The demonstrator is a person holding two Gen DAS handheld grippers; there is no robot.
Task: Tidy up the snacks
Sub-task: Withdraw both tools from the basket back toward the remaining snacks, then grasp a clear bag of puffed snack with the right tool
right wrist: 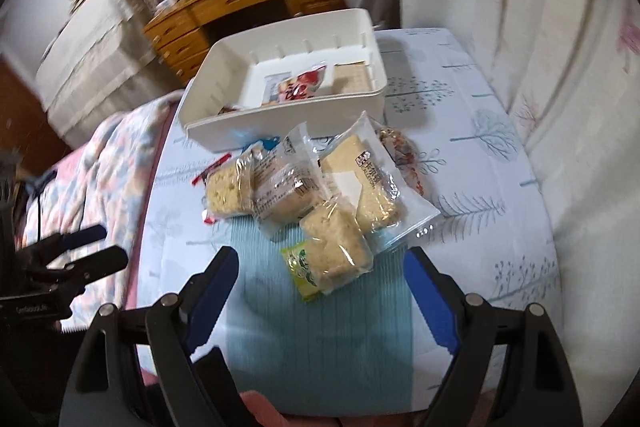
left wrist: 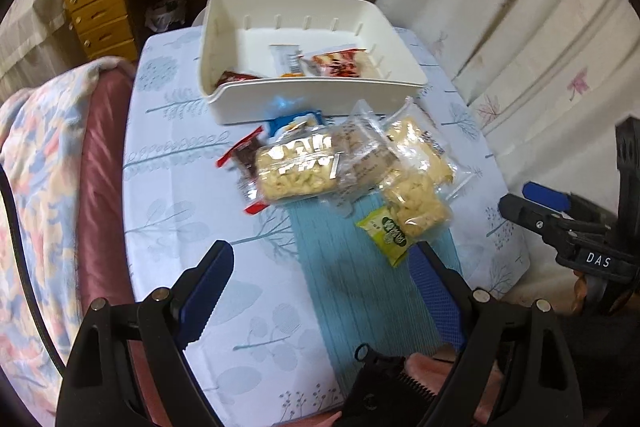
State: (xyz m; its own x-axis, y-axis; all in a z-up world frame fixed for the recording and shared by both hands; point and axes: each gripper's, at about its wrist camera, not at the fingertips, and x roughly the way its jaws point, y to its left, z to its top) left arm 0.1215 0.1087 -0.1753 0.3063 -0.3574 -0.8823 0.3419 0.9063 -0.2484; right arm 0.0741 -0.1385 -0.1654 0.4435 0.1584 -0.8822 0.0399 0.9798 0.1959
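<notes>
White bin (left wrist: 320,95) is our landmark — it sits at the far end of the printed tablecloth (left wrist: 180,227) and already holds a few packets: a red-and-white one (left wrist: 340,63), a pale one beside it, a dark one at the near-left corner. Just in front of the bin's near wall lies the loose snack pile (left wrist: 340,163): clear-wrapped pale cakes overlapping one another, a red-edged dark packet (left wrist: 244,157) half under the leftmost cake, a blue wrapper (left wrist: 296,119) closest to the bin, and a small green packet (left wrist: 386,233) at the point of the pile farthest from it. From the right wrist view we also see a reddish mottled packet (right wrist: 404,155) on the right flank of the pile. Both tongs are empty: the left gripper (left wrist: 320,279) has its jaws spread wide over bare cloth on the near side of the pile, and the right gripper (right wrist: 320,275) stands equally wide, with the green packet and one cake (right wrist: 336,247) lying between its fingers, untouched. We judge the step in hand to be the next pick. To do it well we take the topmost or outermost piece first — the green packet or the cake on it — closing on the body rather than the slippery film edge, so neighbours are not dragged. The cakes look crumbly; a light squeeze should do.
</notes>
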